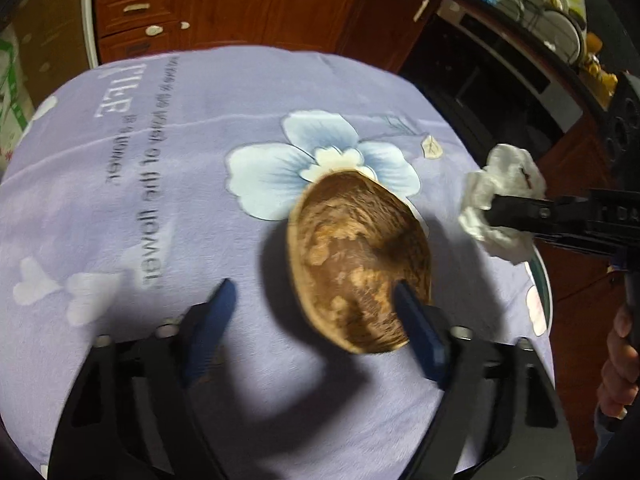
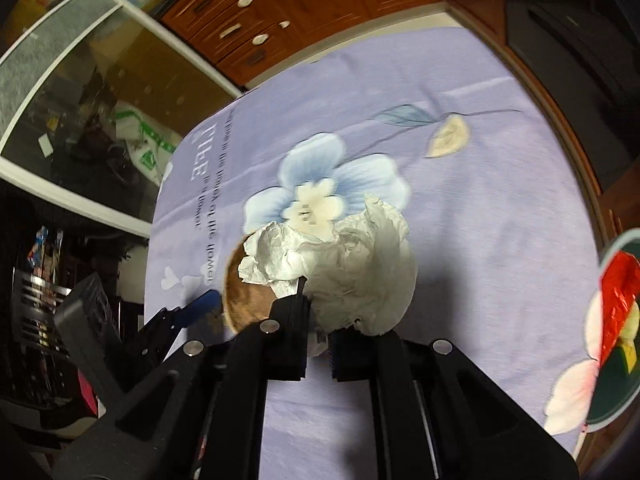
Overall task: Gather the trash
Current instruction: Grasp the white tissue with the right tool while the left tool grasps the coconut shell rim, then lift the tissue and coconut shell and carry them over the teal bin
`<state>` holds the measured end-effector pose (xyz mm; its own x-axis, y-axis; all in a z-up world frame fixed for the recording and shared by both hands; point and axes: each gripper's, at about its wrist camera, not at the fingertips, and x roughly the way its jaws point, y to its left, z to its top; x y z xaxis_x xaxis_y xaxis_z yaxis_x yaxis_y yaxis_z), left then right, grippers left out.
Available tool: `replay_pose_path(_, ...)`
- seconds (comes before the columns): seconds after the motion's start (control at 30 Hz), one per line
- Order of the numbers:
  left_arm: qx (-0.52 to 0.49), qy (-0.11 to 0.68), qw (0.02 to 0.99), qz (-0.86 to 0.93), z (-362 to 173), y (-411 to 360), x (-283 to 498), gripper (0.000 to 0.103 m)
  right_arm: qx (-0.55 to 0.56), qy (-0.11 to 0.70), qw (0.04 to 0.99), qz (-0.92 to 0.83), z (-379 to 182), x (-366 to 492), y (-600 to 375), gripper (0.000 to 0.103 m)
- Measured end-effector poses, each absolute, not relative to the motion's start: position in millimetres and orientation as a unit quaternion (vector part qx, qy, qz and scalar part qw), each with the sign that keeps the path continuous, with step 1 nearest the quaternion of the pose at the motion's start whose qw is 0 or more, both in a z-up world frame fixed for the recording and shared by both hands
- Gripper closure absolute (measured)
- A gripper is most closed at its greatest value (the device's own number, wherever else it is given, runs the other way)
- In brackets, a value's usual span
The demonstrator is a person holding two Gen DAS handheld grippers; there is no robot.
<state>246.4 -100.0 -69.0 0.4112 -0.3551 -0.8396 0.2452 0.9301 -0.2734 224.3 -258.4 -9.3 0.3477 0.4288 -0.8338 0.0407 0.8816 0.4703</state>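
Right tool clamped on a crumpled tissue; left tool apart around a brown bowl on the counter.

The right tool (image 2: 316, 320) has its fingers together on the white crumpled tissue (image 2: 344, 264), held above the right edge of the counter (image 1: 120, 200), which a purple flowered cloth covers. The left tool (image 1: 316, 320) stands apart: one blue finger (image 1: 416, 328) is inside the wooden bowl (image 1: 356, 256), the other well outside its rim. A dark round bin (image 2: 616, 392) with red wrapper (image 2: 618, 292) inside sits past the right edge. Wooden drawers (image 1: 136, 12) stand behind.
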Motion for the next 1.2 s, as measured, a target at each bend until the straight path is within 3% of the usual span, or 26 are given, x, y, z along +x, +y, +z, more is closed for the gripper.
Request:
replay_pose_path(0.13, -0.044, 0.515, 0.839, -0.171, -74, -113, 246, 0.056, 0.225, 0.558, 0.791, 0.112, -14, 216, -280, 0.096)
replay_pose_path(0.2, -0.039, 0.516, 0.84, -0.162, -74, -117, 246, 0.077, 0.23, 0.558, 0.79, 0.109, -16, 212, -288, 0.096)
replay_pose_path(0.3, -0.035, 0.511, 0.846, -0.147, -70, -120, 244, 0.088, 0.237, 0.554, 0.791, 0.105, -15, 205, -300, 0.096)
replay_pose_path(0.47, -0.003, 0.481, 0.867, -0.126, -45, -134, 228, 0.094, 0.248, 0.543, 0.796, 0.101, -9, 190, -316, 0.096)
replay_pose_path(1.2, 0.077, 0.451, 0.869, -0.19, 16, -238, 147, 0.094, 0.305, 0.462, 0.83, 0.065, 34, 80, -433, 0.096)
